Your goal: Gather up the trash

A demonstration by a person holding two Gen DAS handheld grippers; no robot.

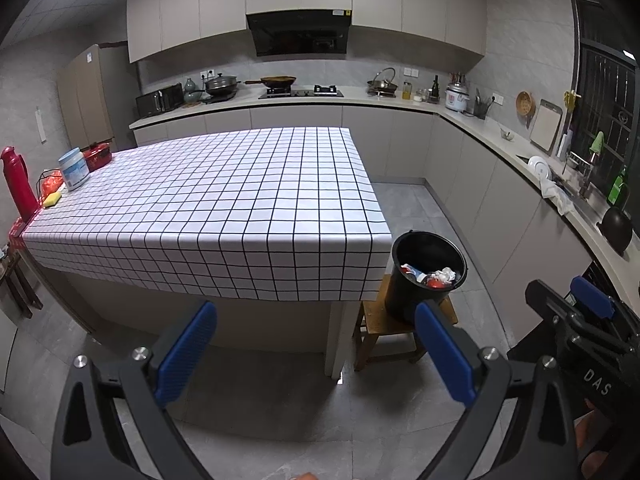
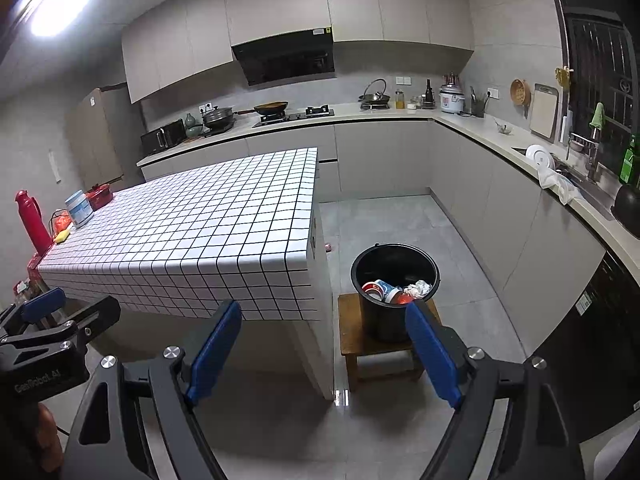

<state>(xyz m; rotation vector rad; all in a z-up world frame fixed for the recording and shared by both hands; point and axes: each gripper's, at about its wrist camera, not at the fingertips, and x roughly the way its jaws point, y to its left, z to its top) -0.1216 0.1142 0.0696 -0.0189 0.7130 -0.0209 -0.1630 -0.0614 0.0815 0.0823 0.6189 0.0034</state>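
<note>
Black bin [image 2: 394,280] ahead holds trash [image 2: 394,291] | both grippers [image 1: 316,344] [image 2: 324,344] apart, empty | table [image 1: 208,200] cleared of litter | judgement: verify floor by table before finishing.

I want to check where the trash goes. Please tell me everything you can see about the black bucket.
The bucket is round, black and looks like plastic, slightly narrower at the bottom. It stands upright and open, without a lid, on a small wooden stool beside the corner of the checked table. Inside lie crumpled white paper and red-and-white packaging, filling only the bottom. Nothing else touches it; neither hand-held gripper reaches it.
</note>
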